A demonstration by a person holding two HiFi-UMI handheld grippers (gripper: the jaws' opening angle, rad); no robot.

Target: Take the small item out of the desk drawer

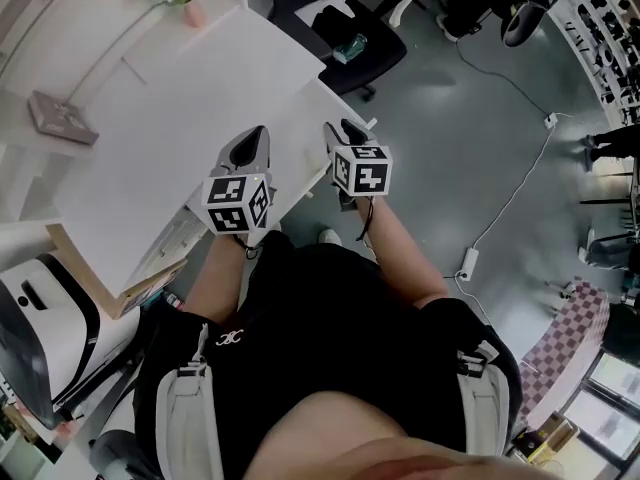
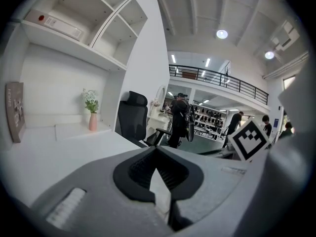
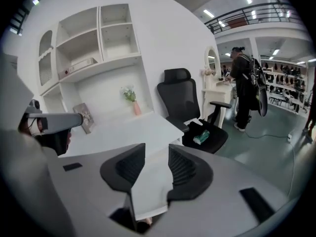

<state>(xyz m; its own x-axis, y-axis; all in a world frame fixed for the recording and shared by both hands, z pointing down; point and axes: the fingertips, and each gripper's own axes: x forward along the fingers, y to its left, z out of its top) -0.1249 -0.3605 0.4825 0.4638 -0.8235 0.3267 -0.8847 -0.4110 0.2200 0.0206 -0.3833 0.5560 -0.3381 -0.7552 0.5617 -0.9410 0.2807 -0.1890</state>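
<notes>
Right gripper (image 3: 157,151): jaws apart, nothing between them; left gripper (image 2: 157,150): tips together, empty; both held at the front edge of the white desk (image 1: 150,118), centre of frame. Drawer (image 1: 165,253): seemingly the part-open tray under that edge, lower left of the left gripper, the nearer tool; front runs lower left to upper right. Small item: not distinguishable, so appearance unrecorded; presumably inside the drawer.

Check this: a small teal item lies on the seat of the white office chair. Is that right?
Only the colour is wrong: the office chair is black, not white. The small teal item does lie on its seat, as the right gripper view shows.
</notes>
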